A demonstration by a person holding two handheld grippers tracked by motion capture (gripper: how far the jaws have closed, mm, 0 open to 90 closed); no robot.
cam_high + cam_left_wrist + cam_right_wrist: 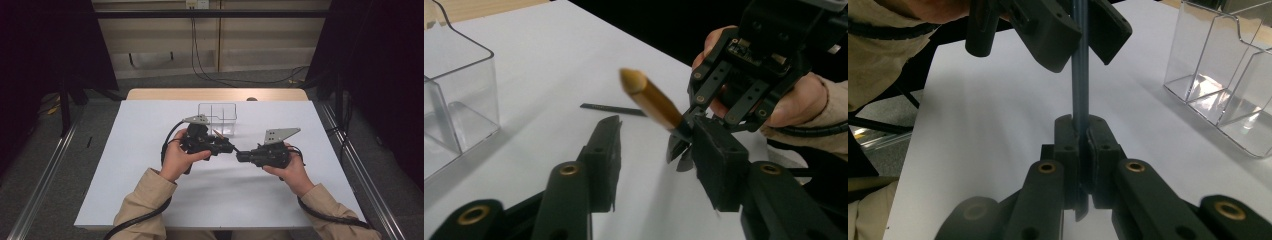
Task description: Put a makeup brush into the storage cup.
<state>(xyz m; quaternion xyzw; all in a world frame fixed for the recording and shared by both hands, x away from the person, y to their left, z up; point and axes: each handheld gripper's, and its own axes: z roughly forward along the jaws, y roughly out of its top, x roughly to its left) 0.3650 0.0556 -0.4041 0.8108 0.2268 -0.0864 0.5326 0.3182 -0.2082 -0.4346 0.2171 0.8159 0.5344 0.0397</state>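
Observation:
A pen with a gold-brown barrel [654, 100] and a thin dark lower part [1080, 75] hangs above the white table [150, 165] between the two hands. My right gripper [1080, 125] is shut on the dark end, and the pen stands straight up out of its pads. In the left gripper view the left gripper [651, 145] has the pen between its jaws. One jaw lies close beside the pen, and the other stands well apart, so it is open. From above, the left gripper [230, 147] and the right gripper [241, 156] meet tip to tip at mid-table.
A clear plastic box [217, 117] with compartments stands just behind the grippers, and it looks empty [1228, 75]. A thin black stick [614, 108] lies flat on the table beyond the left jaws. Cables trail back from both grippers along the sleeves.

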